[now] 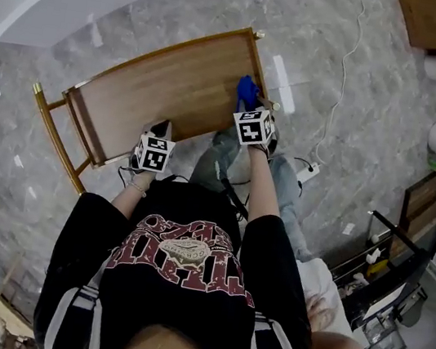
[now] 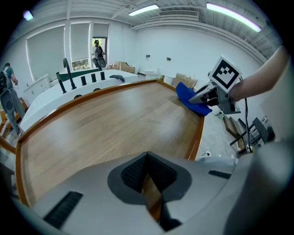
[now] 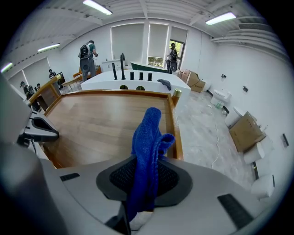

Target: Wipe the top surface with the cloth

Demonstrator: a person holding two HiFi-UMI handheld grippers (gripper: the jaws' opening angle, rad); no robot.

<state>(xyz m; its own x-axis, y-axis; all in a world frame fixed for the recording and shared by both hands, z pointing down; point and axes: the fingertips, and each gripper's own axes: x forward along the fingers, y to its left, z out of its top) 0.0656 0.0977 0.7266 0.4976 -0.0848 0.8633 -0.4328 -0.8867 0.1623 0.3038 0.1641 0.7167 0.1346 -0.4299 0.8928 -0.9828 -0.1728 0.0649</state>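
Cloth (image 3: 146,137): we are holding it bunched over the table's (image 1: 162,90) right edge, upper centre of the head view.
Right gripper (image 3: 145,180): clenching the Cloth.
Left gripper (image 2: 148,173): jaws pressed together, empty, at the near edge.
Wiping well: we are aiming to flatten it and overlap our strokes.

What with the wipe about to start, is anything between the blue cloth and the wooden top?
Nothing visible stands between them. The blue cloth, pinched in the right claw, is already at the right edge of the wooden top, and the top itself lies bare. The left claw is only at its near edge.
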